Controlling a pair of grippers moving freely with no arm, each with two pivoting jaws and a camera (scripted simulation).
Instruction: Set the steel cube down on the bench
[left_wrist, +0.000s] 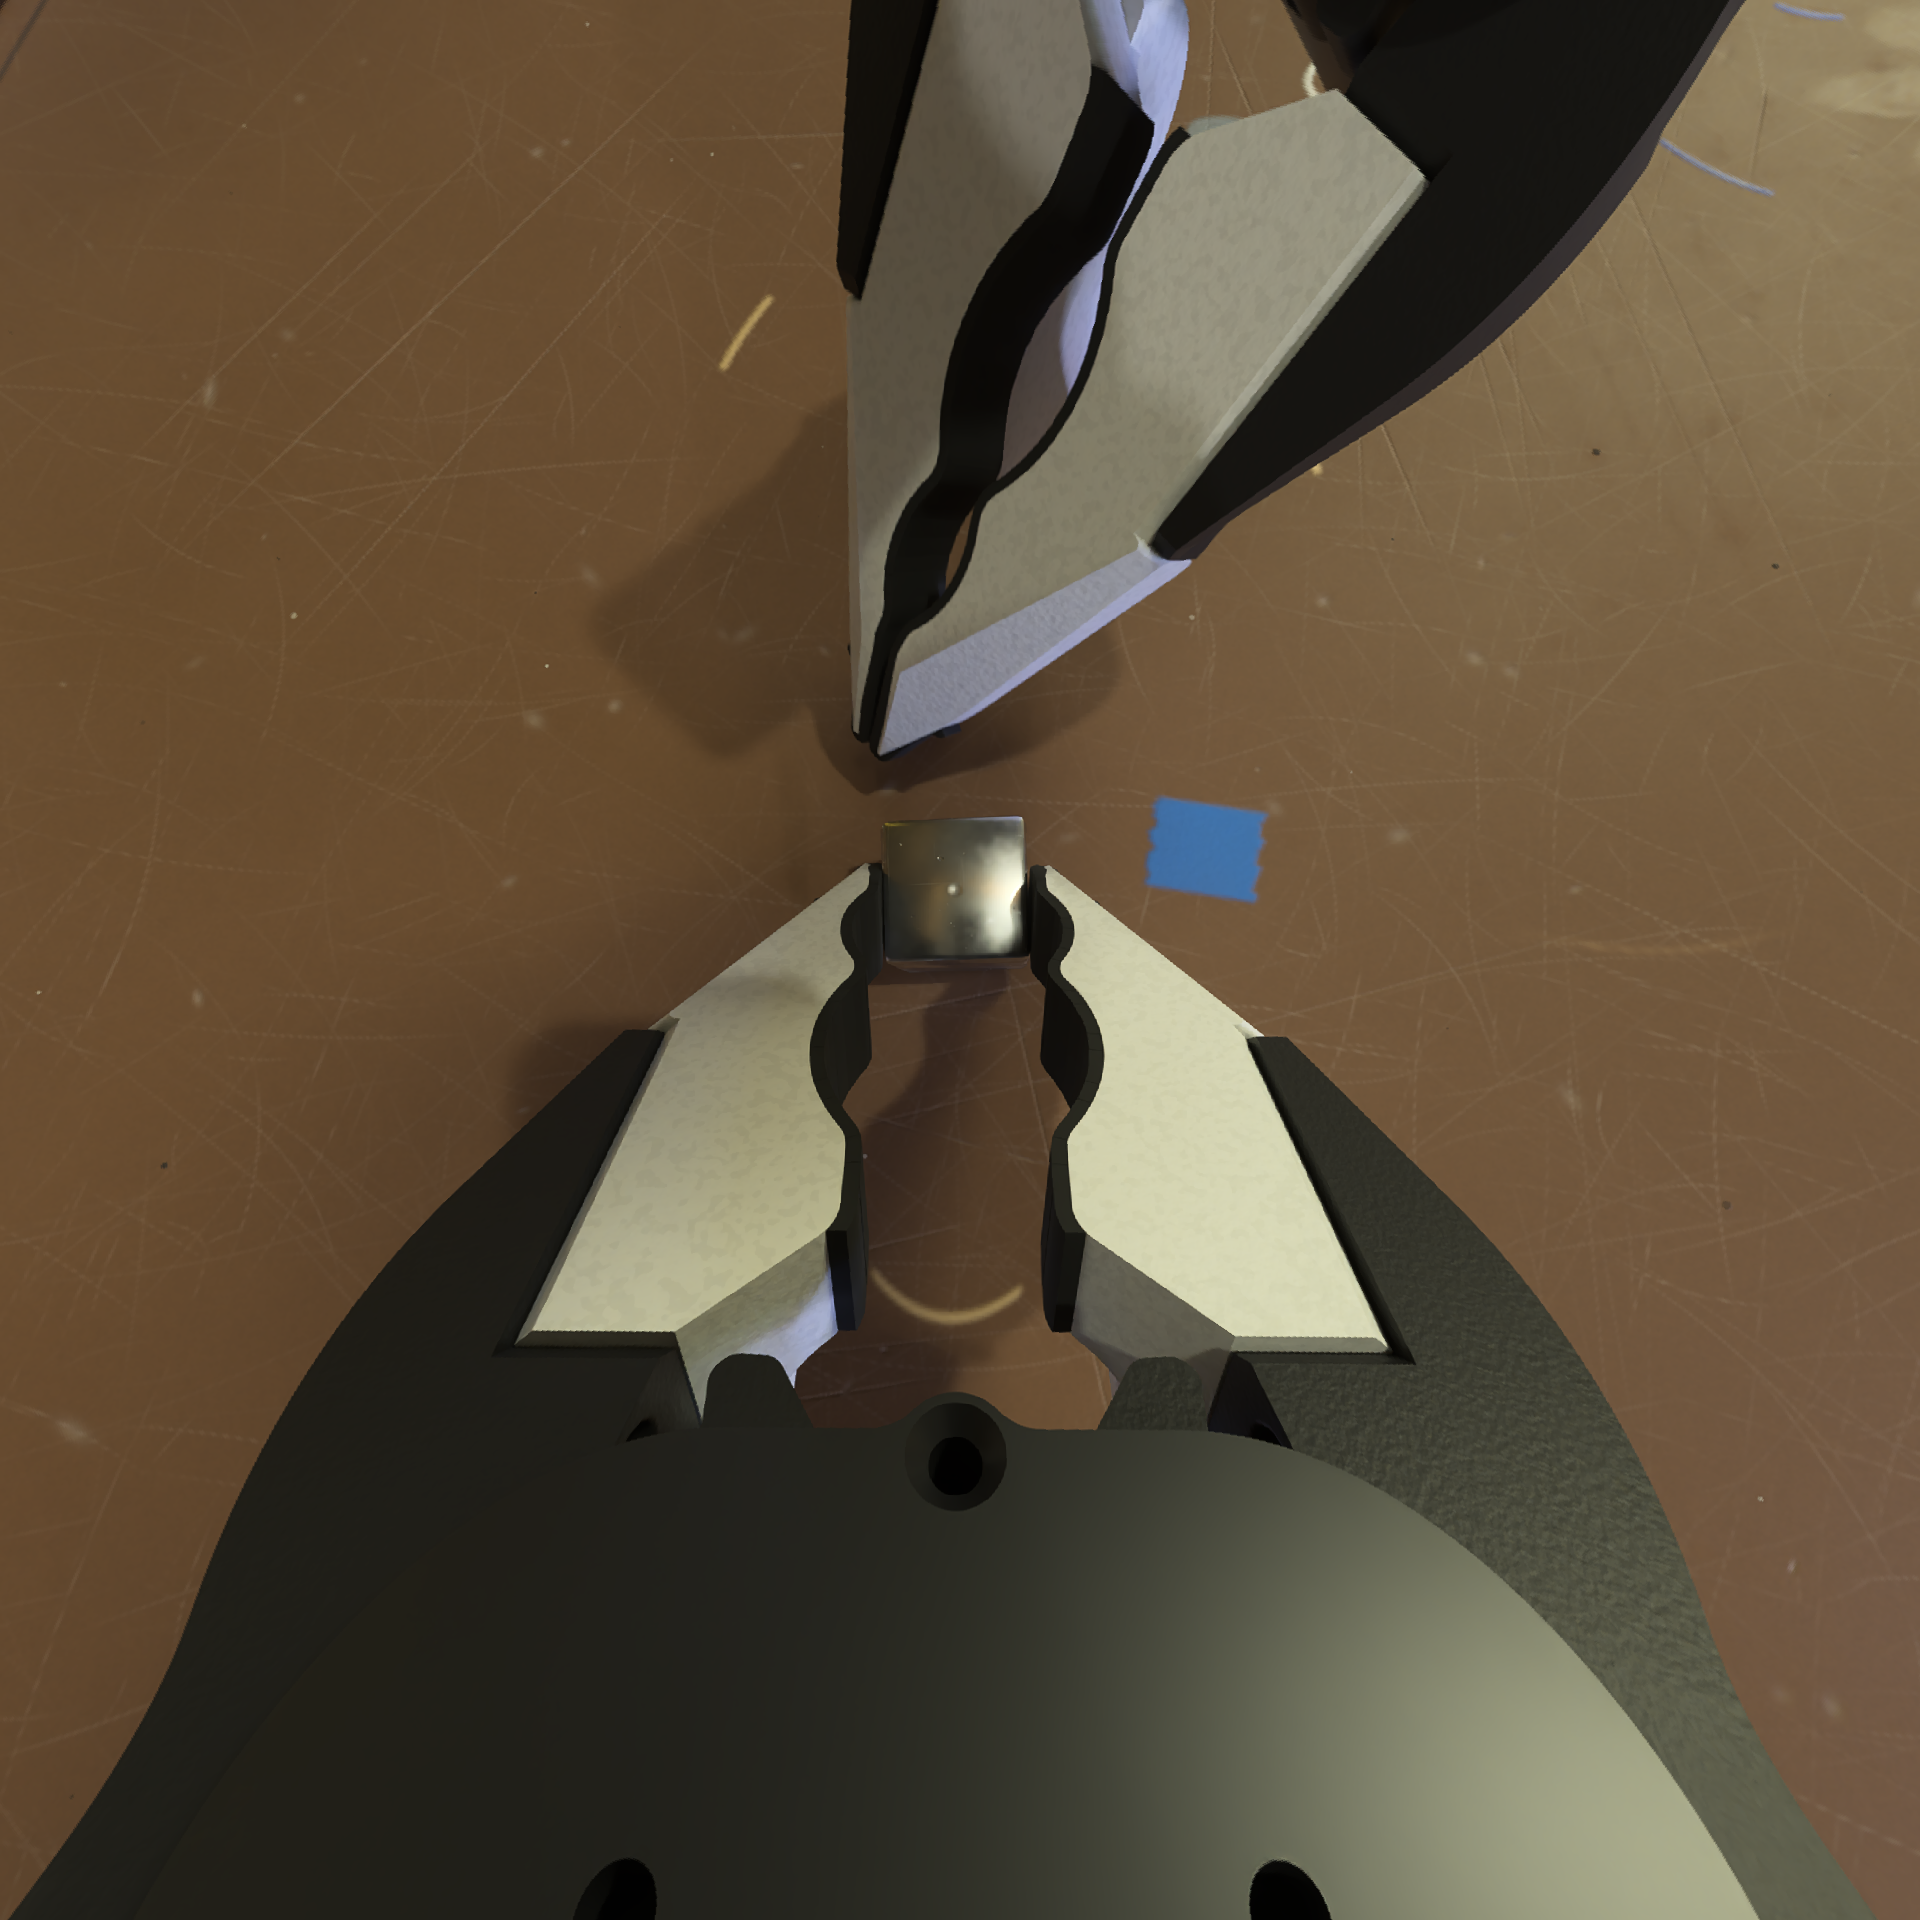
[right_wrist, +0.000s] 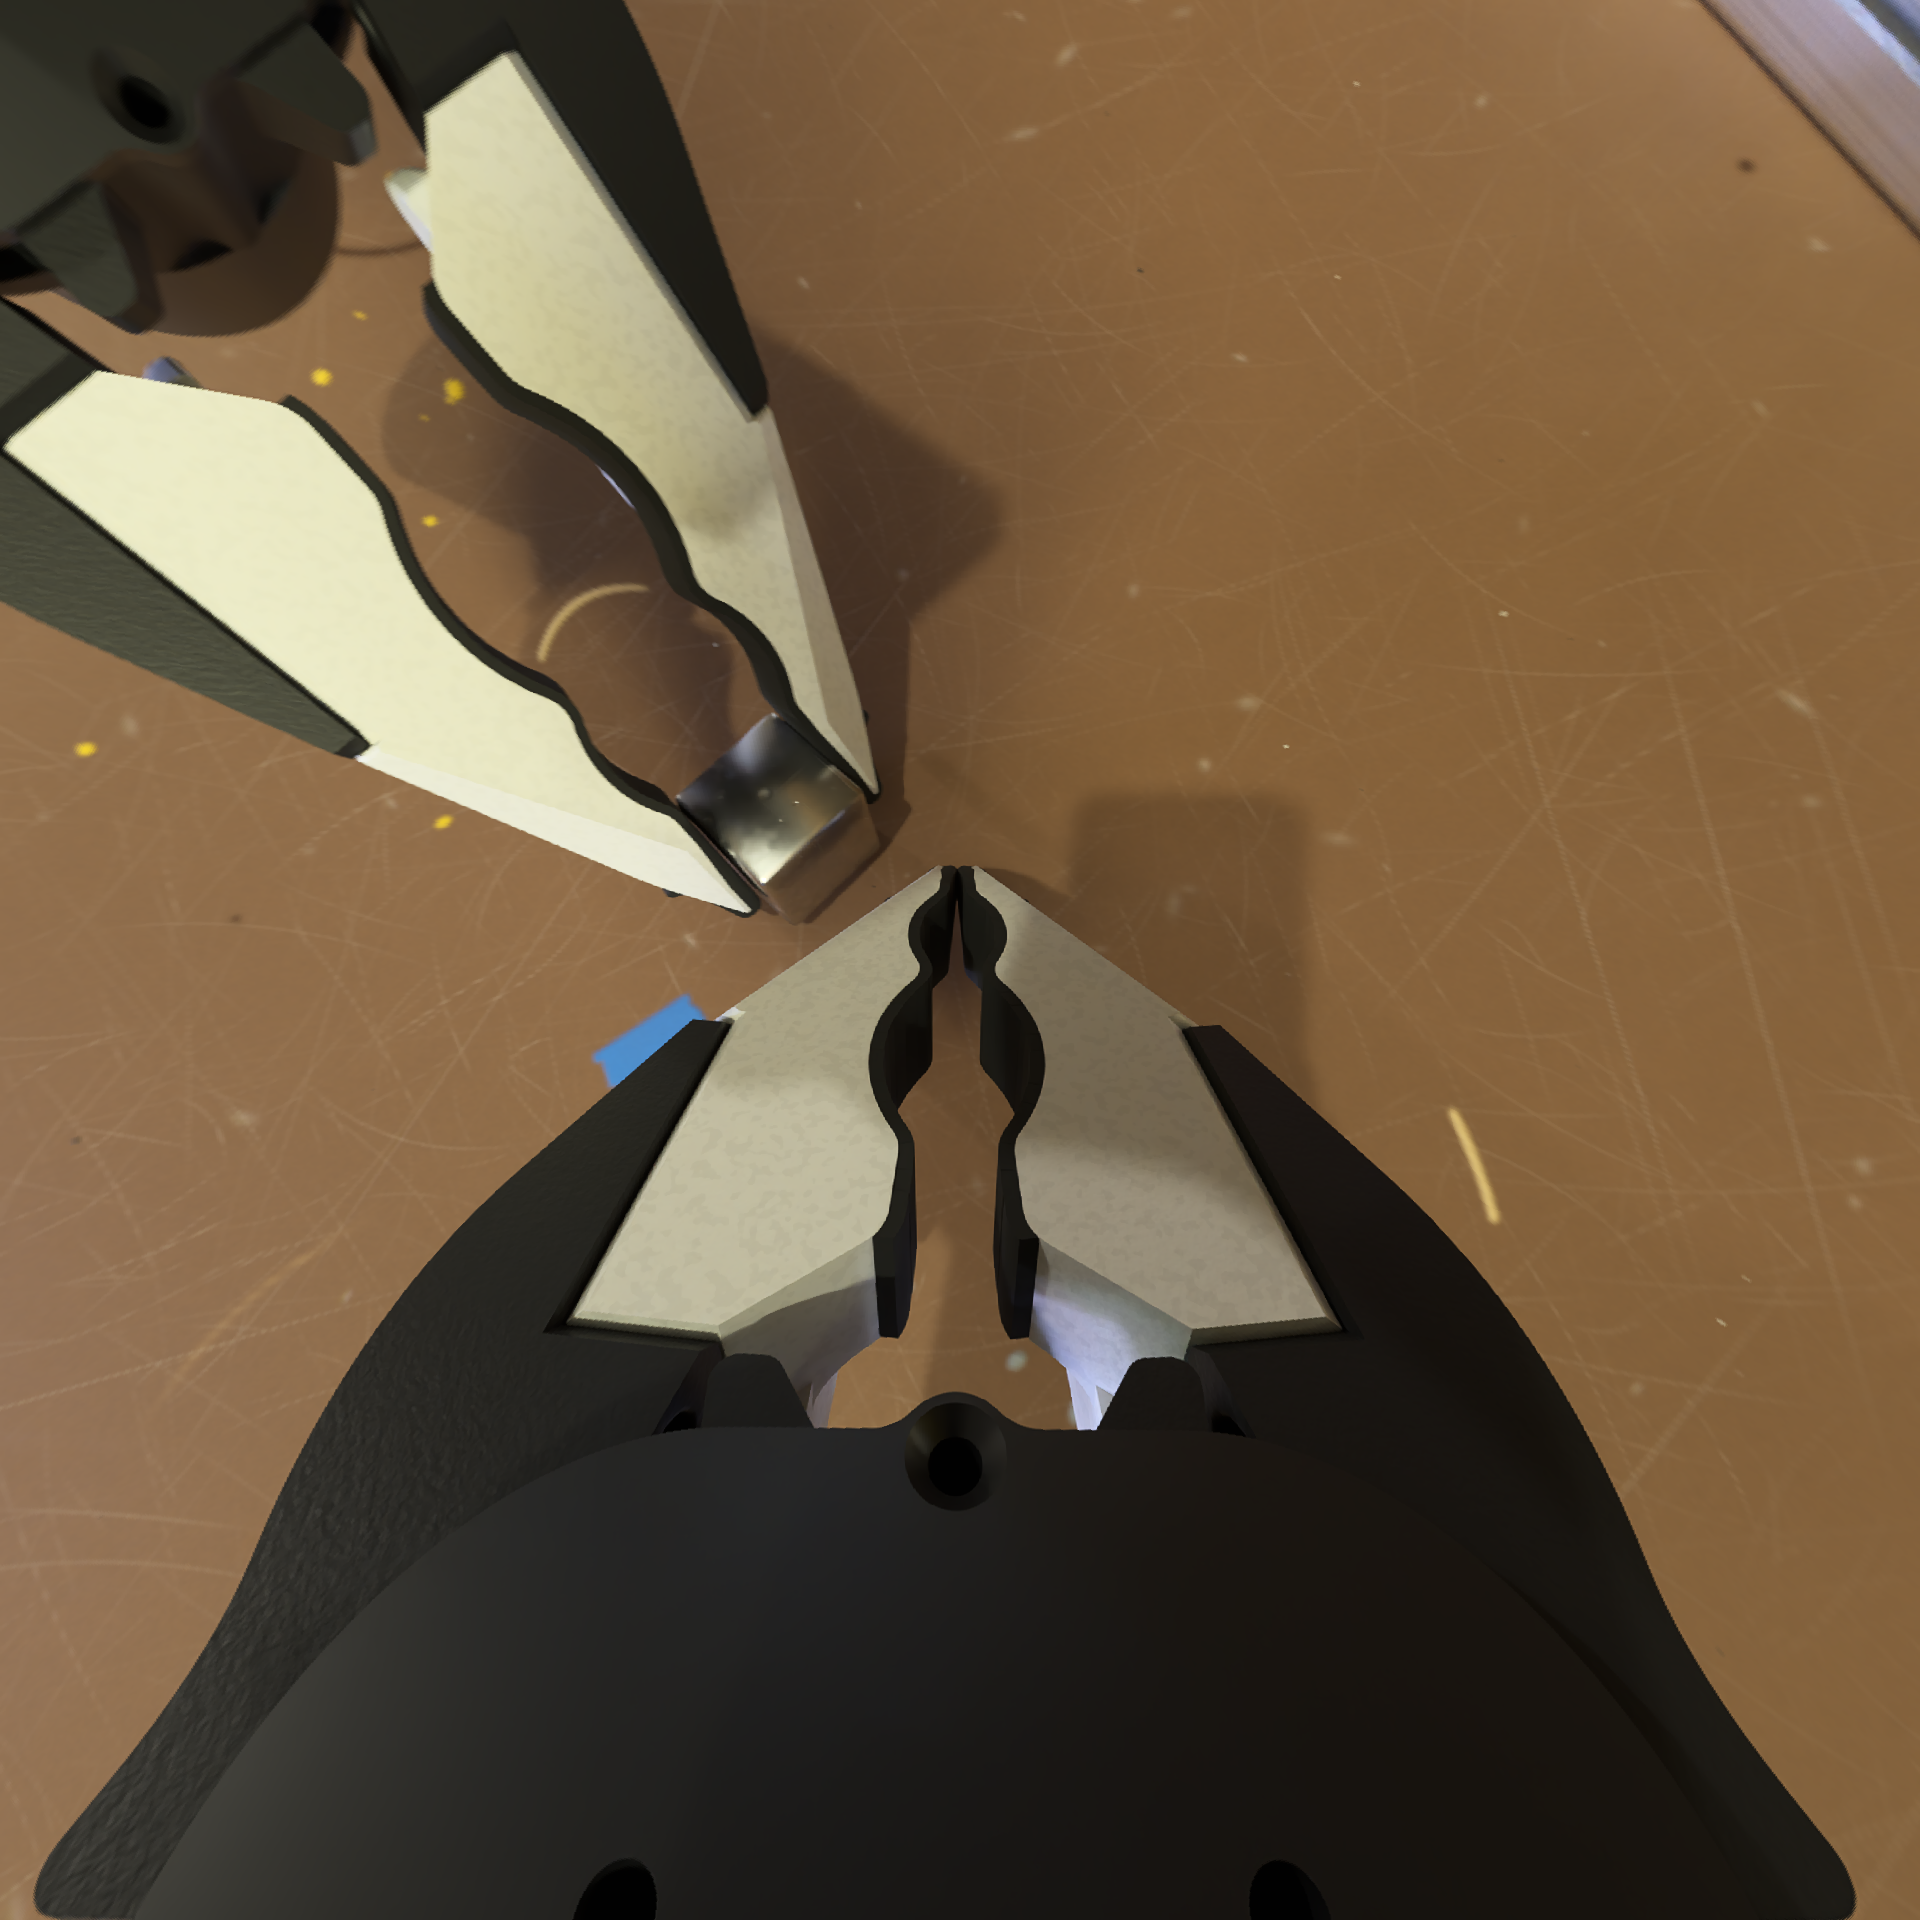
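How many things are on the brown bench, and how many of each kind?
Hand-held grippers: 2, the left hand-held gripper and the right hand-held gripper
Steel cube: 1, between the left one's fingertips
Blue tape patch: 1, flat on the bench
Total: 4

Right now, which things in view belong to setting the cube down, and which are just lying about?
Part of the job:
- steel cube
- left gripper, shut on the cube
- bench

Lying about:
- right gripper, shut and empty
- blue tape scrap
- yellow specks
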